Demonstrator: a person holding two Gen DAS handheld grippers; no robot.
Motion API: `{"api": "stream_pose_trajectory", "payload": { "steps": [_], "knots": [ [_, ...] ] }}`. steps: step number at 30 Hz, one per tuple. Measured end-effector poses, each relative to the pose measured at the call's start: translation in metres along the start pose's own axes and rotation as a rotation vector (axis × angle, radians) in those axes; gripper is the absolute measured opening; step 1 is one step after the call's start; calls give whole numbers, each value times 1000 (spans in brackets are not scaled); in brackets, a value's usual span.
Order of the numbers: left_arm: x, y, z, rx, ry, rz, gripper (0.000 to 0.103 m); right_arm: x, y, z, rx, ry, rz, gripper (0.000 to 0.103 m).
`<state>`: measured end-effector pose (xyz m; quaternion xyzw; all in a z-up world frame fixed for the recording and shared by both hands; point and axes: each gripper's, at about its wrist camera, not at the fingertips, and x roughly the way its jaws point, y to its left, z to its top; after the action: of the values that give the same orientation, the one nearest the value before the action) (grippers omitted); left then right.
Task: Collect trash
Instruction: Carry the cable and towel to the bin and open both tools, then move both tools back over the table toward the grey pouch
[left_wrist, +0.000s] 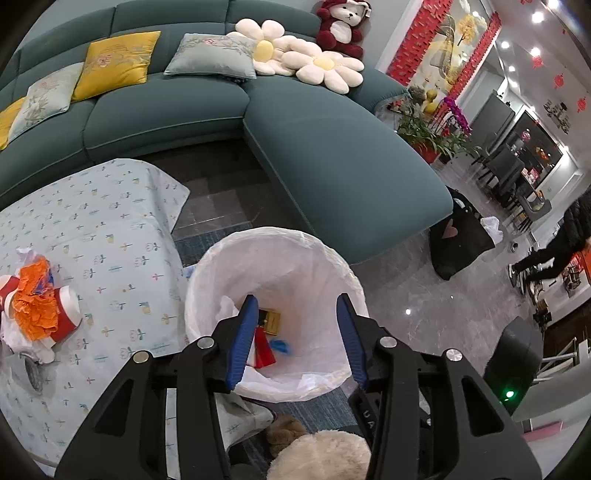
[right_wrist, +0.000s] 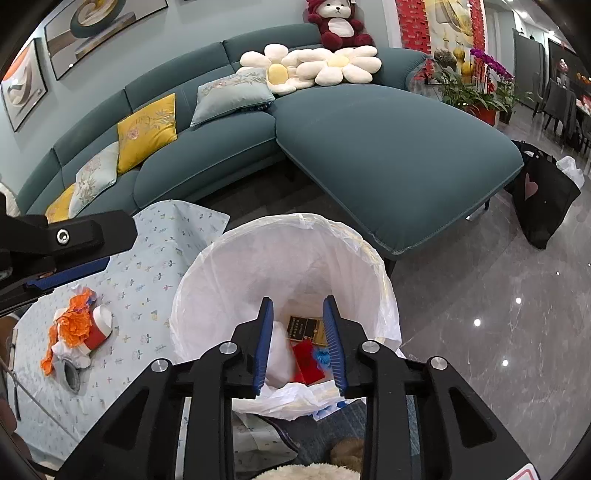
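Both your grippers hung empty, jaws apart, over the lined bin (right_wrist: 284, 258); the orange wrapper and cup pile (left_wrist: 40, 299) lay left on the table, nearer your left gripper (left_wrist: 297, 339) than your right gripper (right_wrist: 301, 343).

A big teal sofa (right_wrist: 388, 147) curves along the wall; yellow cushions (right_wrist: 147, 129) and two white flower pillows (right_wrist: 325, 68) lie on it; a red and white teddy bear (right_wrist: 338, 24) sits on its back; a black bag (right_wrist: 543, 199) stands on the shiny floor; far off, maybe someone's legs (left_wrist: 546, 258).
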<state>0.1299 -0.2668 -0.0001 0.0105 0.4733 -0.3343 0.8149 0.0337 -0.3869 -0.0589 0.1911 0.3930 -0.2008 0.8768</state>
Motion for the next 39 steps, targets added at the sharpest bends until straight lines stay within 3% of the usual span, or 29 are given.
{"api": "stream_pose_trajectory", "payload": {
  "steps": [12,23,31,39],
  "knots": [
    [-26,34,-13,-63,-30,41,42,-12,19,-5,-27,-3,10,36],
    [-58,72,-32,-113,-64,103,42,-32,60,-18,-97,-6,32,51],
    [-86,108,-56,-161,-90,162,52,-45,101,-34,-174,0,57,58],
    [-114,145,-86,-202,-104,236,54,-55,134,-58,-229,22,86,60]
  ]
}}
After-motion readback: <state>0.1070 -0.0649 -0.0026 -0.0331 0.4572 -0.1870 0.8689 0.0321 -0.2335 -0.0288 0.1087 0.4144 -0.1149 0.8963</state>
